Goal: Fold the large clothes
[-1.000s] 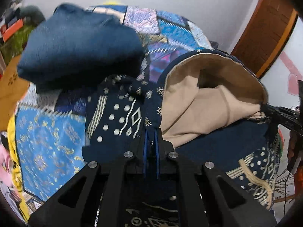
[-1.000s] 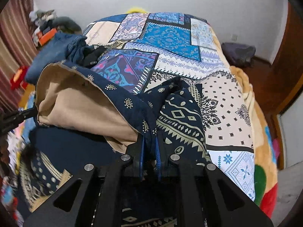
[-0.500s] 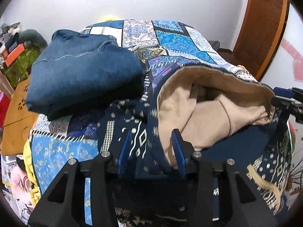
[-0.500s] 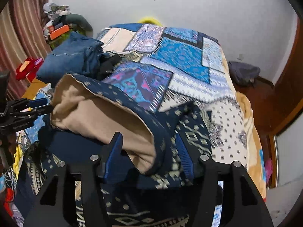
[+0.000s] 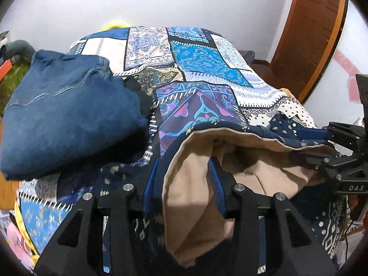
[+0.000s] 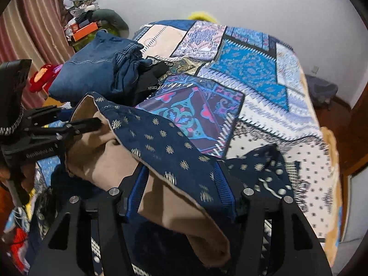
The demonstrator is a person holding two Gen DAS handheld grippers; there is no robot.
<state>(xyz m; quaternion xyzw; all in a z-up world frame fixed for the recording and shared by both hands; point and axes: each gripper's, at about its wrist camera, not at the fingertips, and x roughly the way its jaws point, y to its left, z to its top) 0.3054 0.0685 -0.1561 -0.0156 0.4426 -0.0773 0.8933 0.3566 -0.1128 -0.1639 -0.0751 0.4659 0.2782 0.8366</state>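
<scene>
In the left wrist view, one navy patterned garment [image 5: 230,172] with tan lining lies on the bed [image 5: 207,64]; the left claw [image 5: 182,184], spread, straddles its edge, beside one folded pair of jeans [image 5: 64,115]. In the right wrist view, the right claw [image 6: 179,188] is likewise spread around the garment's hem.

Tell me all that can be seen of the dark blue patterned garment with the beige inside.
The garment looks like soft woven cloth, navy outside with small pale motifs and bands of dots and diamonds near its hem, plain beige inside. It lies crumpled on the patchwork bedspread, one edge turned over so the lining shows. Its folded edge runs loosely between the fingers of the left gripper and of the right gripper, whose jaws have just opened and stand apart. Folded jeans lie beside it.
</scene>
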